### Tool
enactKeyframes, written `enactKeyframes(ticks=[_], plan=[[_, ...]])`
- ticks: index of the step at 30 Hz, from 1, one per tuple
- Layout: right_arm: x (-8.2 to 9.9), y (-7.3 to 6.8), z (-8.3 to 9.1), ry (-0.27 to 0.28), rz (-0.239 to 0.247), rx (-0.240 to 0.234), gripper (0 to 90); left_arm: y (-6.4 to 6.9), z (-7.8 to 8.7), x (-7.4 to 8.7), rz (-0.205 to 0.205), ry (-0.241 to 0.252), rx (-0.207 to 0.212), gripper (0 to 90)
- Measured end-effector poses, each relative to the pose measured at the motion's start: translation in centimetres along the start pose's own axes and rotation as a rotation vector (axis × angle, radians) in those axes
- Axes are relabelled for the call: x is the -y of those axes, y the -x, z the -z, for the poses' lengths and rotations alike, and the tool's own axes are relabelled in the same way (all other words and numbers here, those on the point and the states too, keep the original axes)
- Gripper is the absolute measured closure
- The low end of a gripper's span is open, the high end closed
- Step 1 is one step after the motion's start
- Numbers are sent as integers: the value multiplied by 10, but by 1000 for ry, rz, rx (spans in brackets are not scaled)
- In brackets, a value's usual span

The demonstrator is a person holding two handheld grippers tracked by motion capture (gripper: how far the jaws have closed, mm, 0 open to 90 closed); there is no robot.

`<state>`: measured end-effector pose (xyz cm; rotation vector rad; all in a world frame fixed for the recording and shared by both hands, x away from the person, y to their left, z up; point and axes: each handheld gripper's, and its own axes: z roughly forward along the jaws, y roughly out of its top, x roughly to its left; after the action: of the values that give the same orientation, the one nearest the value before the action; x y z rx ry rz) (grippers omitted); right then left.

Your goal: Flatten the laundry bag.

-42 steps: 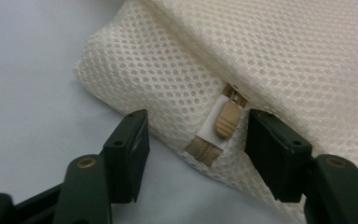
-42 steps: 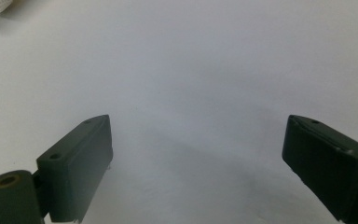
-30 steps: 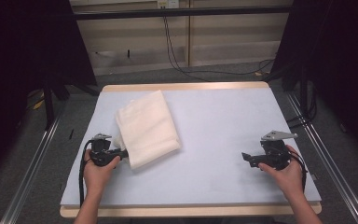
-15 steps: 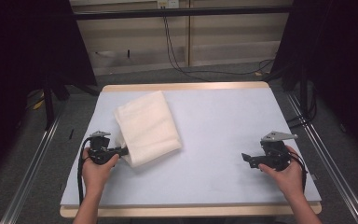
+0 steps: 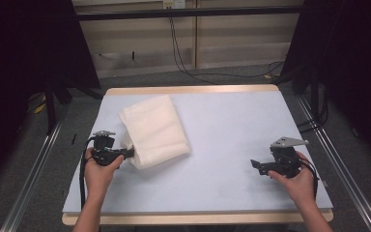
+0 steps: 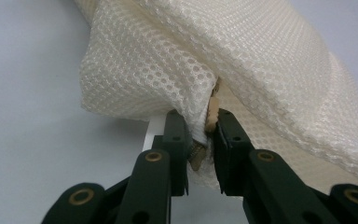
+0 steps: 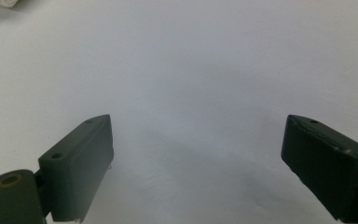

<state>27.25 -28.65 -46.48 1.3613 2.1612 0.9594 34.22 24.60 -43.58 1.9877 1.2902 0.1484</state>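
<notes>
Cream-white mesh cloth (image 5: 154,130), folded into a thick rectangle, lies on the left half of the pale blue-grey tabletop (image 5: 222,130), its long side running from the far left toward the near middle. At its near left corner the left gripper (image 5: 127,153), held in the person's left hand (image 5: 99,169), has its jaws pressed together on the cloth's edge. In the left gripper view the black jaws pinch a bunched fold of the open-weave fabric (image 6: 242,70), with a small tan tag or seam strip (image 6: 210,109) caught between them; the corner is lifted a little, so a shadow and a sliver of tabletop (image 6: 32,116) show under it. A black cable (image 5: 82,179) trails from this gripper along the forearm.

Well apart, on the near right of the tabletop, the right hand (image 5: 297,181) holds the right gripper (image 5: 254,165), a grey three-cornered plate (image 5: 288,142) on top of it. Its jaws point left toward the cloth and stand spread wide. In the right gripper view (image 7: 196,158) they frame bare tabletop (image 7: 191,70), and a scrap of the white cloth (image 7: 2,2) shows at the upper left corner.
</notes>
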Motion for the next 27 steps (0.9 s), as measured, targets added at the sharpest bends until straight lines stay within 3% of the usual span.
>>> enactKeyframes(ticks=[2,7,12,17,21,27], plan=[[0,0,0,-4,-3,2,88,2,1,-3,19,13,8,766],[0,-1,1,-3,1,0,88,8,5,-13,-5,5,9,766],[-1,-2,0,-5,3,0,88,15,6,-22,-2,13,31,766],[-1,-2,-1,-6,10,-6,88,24,6,-32,-38,19,59,764],[-1,-1,-1,-8,7,-6,88,28,3,-40,-56,-6,36,760],[0,0,-1,-11,1,-7,88,26,0,-43,-47,-26,19,738]])
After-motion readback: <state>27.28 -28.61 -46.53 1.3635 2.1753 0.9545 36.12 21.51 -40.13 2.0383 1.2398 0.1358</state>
